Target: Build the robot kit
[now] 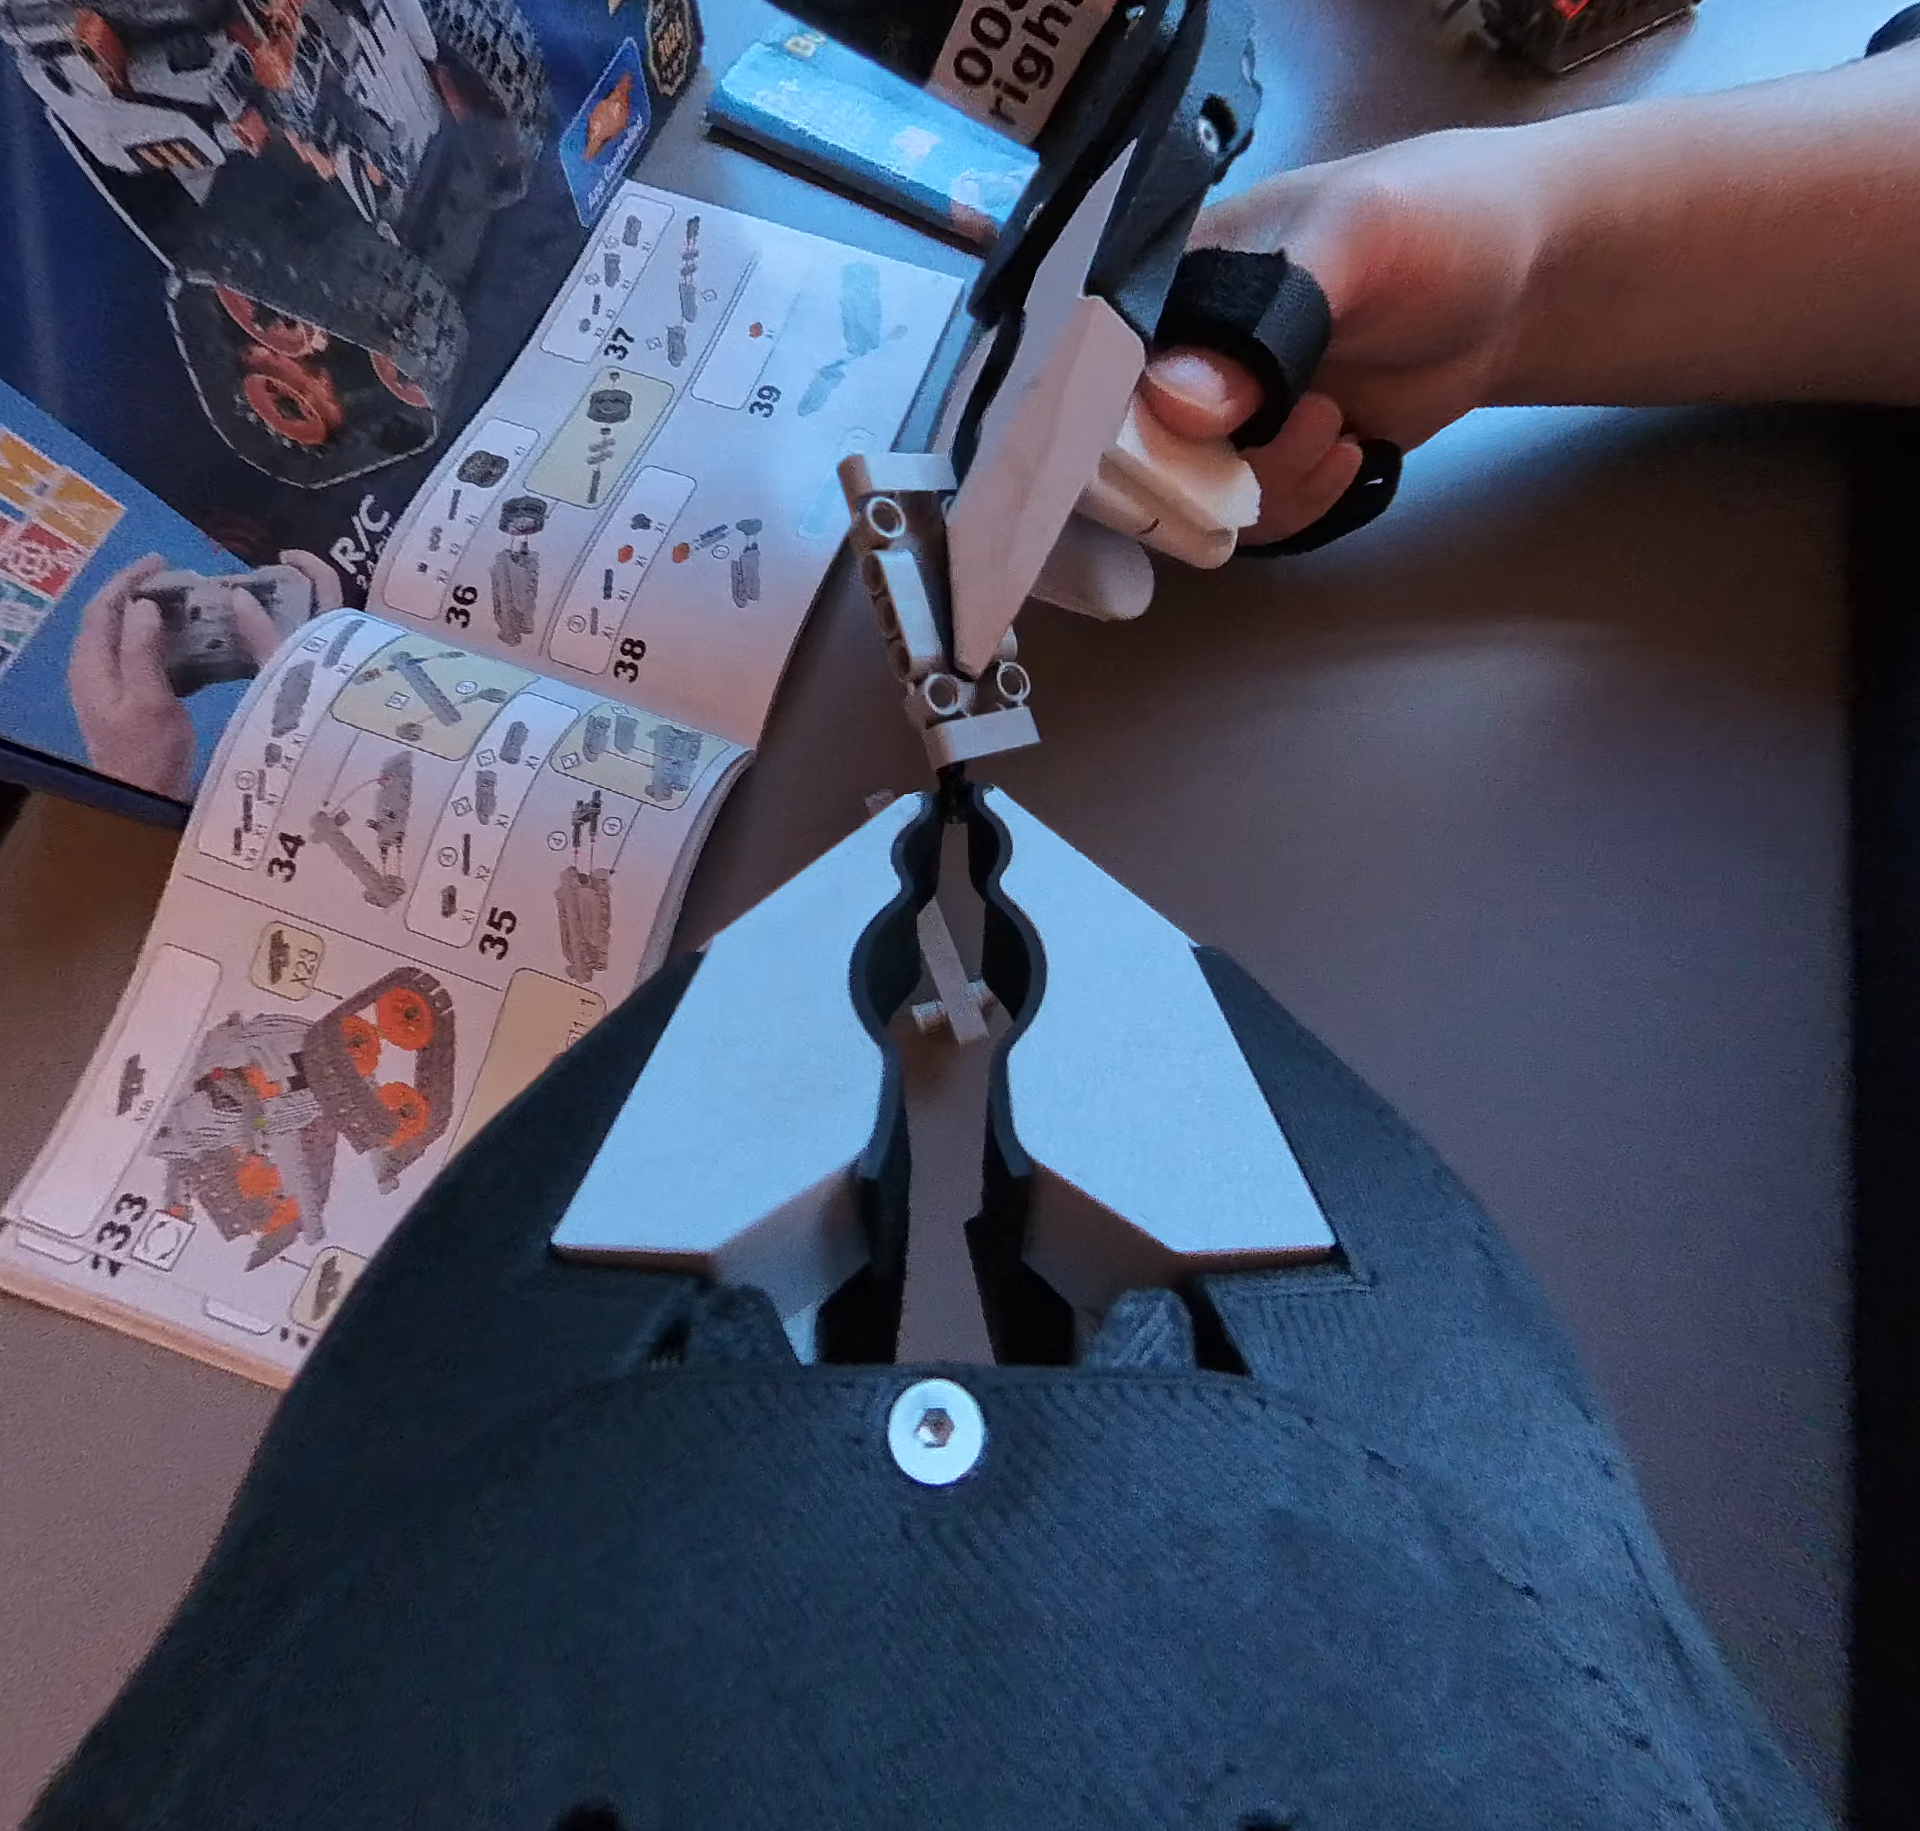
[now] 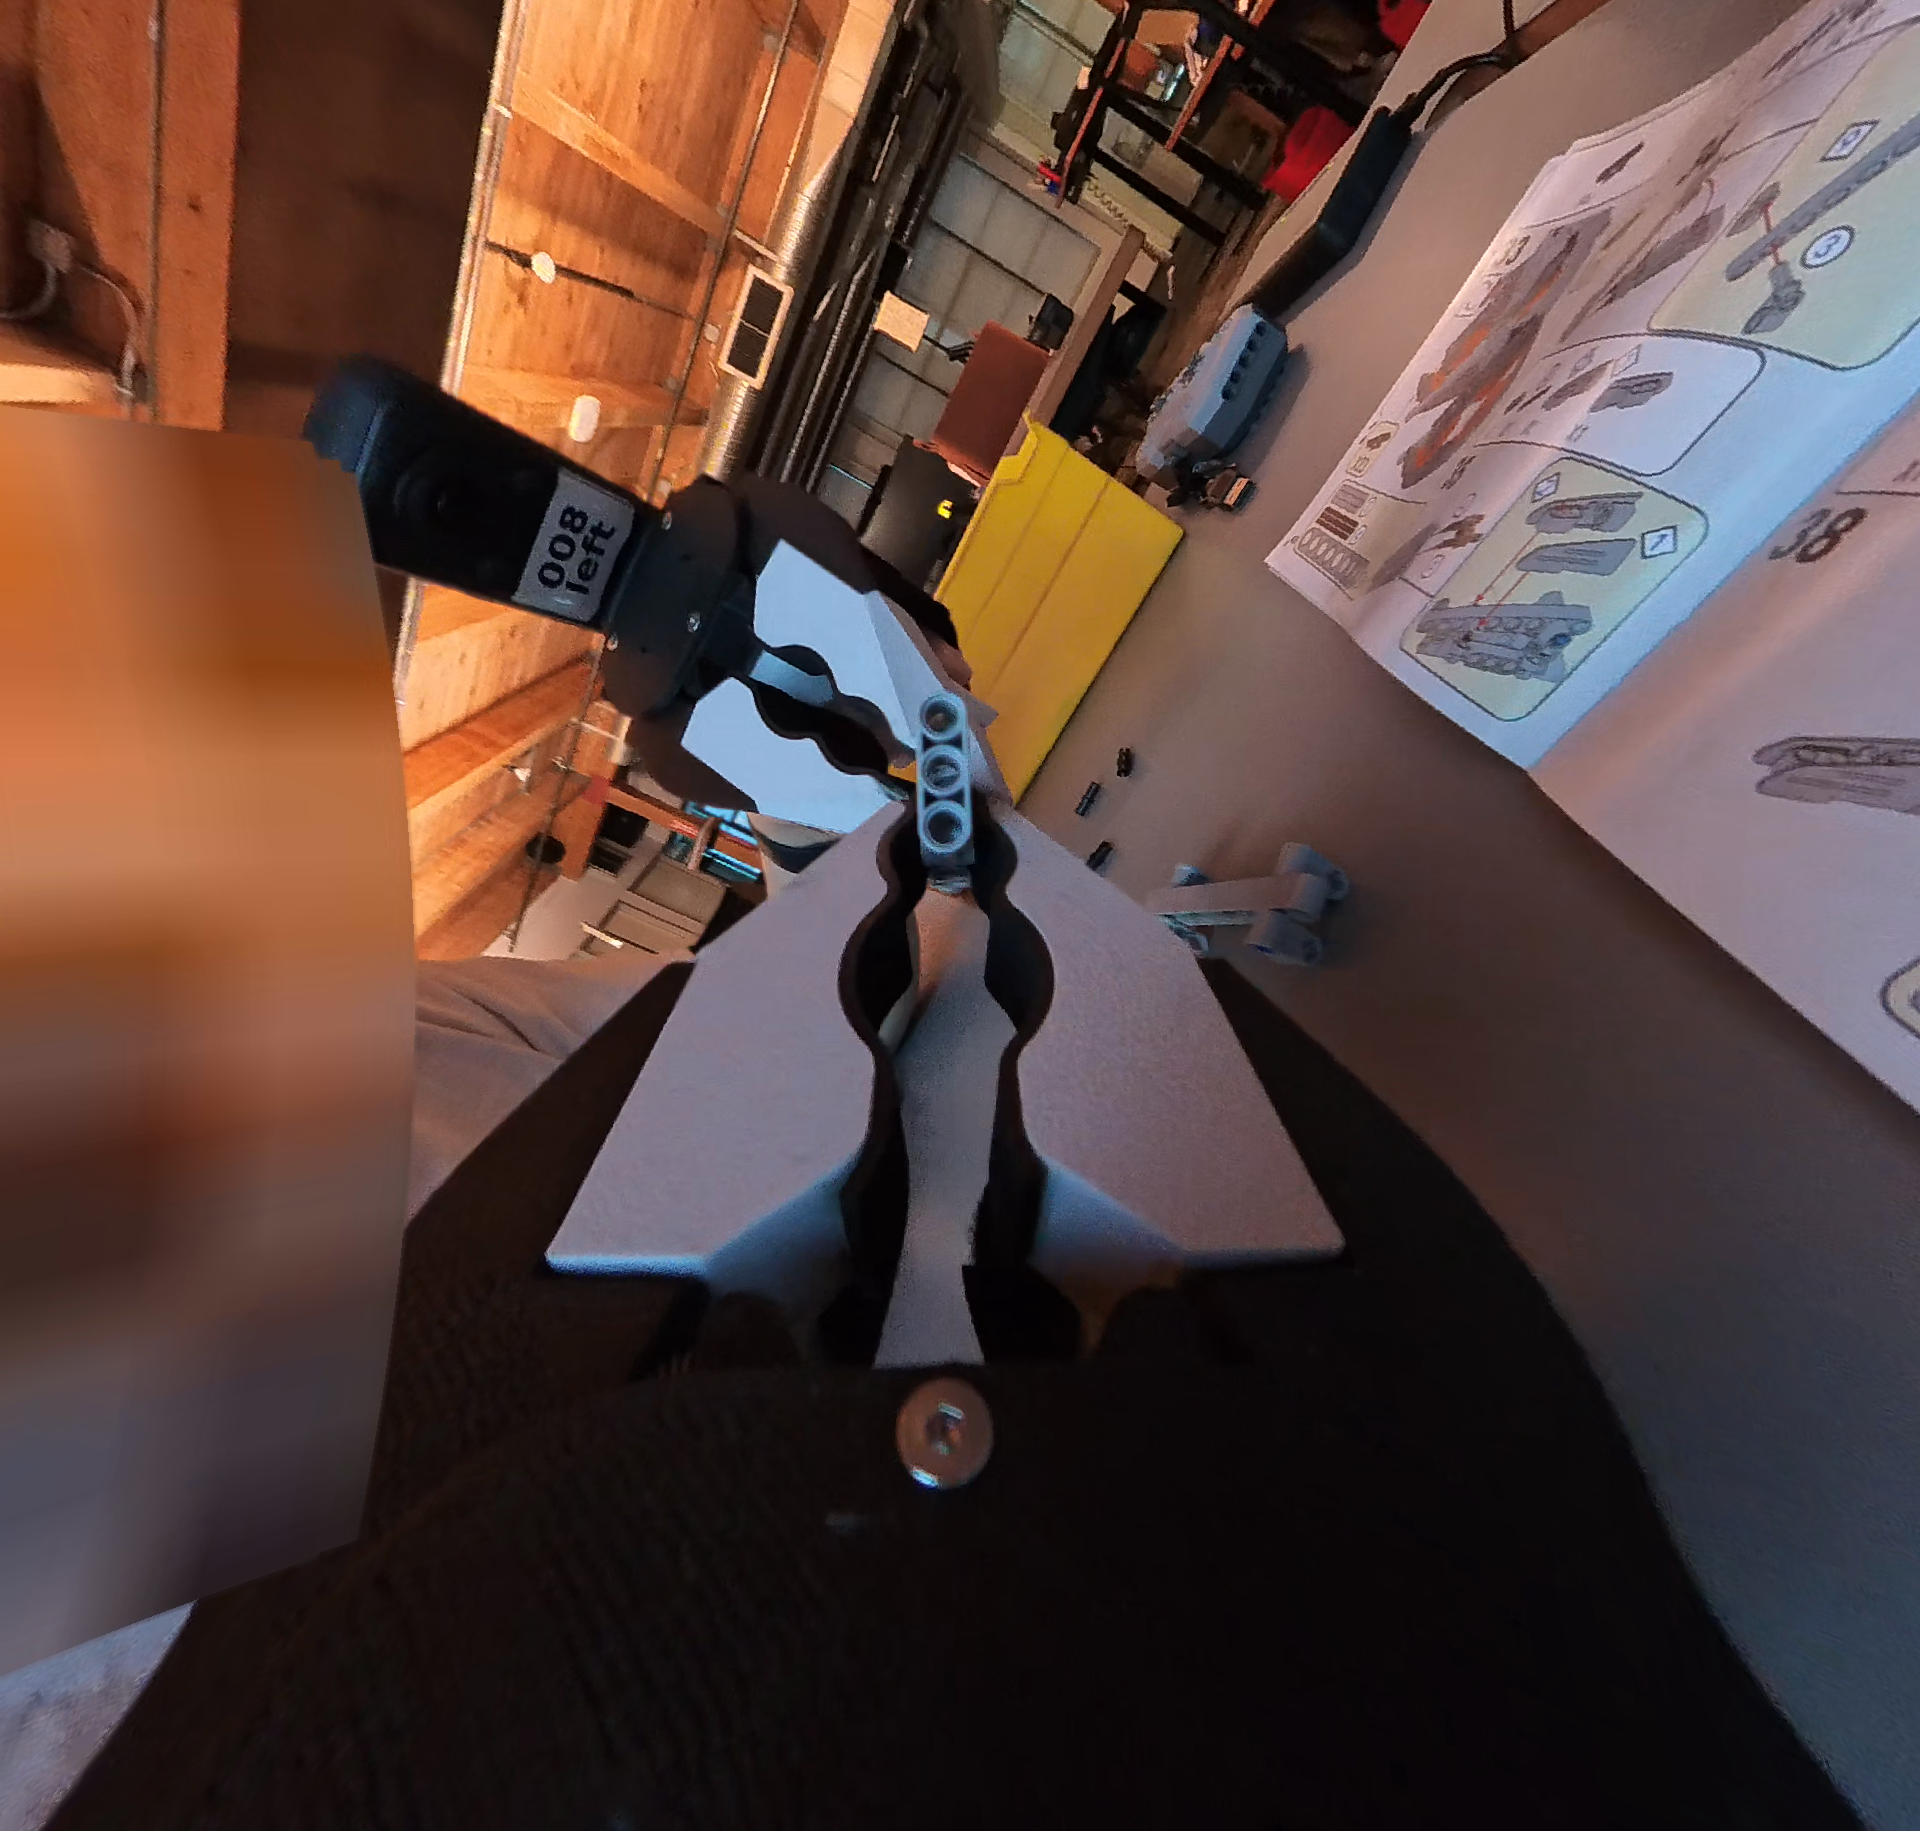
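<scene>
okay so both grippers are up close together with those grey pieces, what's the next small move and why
Probably ease the left gripper forward toward the grey piece in the right gripper: its small black pin already sits just below that piece's bottom end.

1. The left gripper (image 1: 954,807), its jaws nearly closed, pinches a small black pin (image 1: 952,782) set in a grey plastic building-brick assembly (image 1: 928,618).
2. The right gripper (image 1: 987,638), in a hand (image 1: 1382,327), clamps that assembly.
3. An open instruction booklet (image 1: 468,742) lies on the brown table (image 1: 1455,846), with a blue toy box (image 1: 260,223) beside it.
</scene>
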Motion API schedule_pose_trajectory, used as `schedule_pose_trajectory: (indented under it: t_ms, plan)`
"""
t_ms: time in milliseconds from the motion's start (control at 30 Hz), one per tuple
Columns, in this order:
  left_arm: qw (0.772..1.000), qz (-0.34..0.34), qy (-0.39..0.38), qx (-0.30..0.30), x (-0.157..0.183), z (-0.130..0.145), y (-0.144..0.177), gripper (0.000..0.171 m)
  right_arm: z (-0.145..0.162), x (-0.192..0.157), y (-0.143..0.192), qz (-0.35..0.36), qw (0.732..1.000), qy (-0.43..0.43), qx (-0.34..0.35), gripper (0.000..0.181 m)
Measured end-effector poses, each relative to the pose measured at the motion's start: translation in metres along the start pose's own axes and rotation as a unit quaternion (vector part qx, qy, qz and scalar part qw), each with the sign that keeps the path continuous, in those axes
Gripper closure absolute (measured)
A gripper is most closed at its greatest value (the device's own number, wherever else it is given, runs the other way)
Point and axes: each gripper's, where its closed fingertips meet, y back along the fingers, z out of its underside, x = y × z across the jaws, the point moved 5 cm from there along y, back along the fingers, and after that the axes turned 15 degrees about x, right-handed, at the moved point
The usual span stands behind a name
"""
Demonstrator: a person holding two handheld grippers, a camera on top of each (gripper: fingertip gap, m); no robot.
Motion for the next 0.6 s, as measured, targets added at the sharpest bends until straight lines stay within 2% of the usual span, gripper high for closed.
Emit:
schedule_pose_trajectory:
  t_ms: [300,500,600]
  plan:
    - [1.0,0.017,0.013,0.009,0.002,-0.001,0.0,0.168,-0.002,0.003,0.002,-0.024,0.995,-0.09,0.022,0.175]
    - [0.997,0.045,0.05,0.03,0.004,-0.006,0.004,0.169,-0.002,0.001,0.003,-0.027,0.996,-0.087,0.005,0.175]
    - [0.991,0.088,0.1,0.005,0.012,-0.001,0.004,0.169,-0.001,0.002,0.005,-0.008,0.999,-0.052,-0.015,0.175]
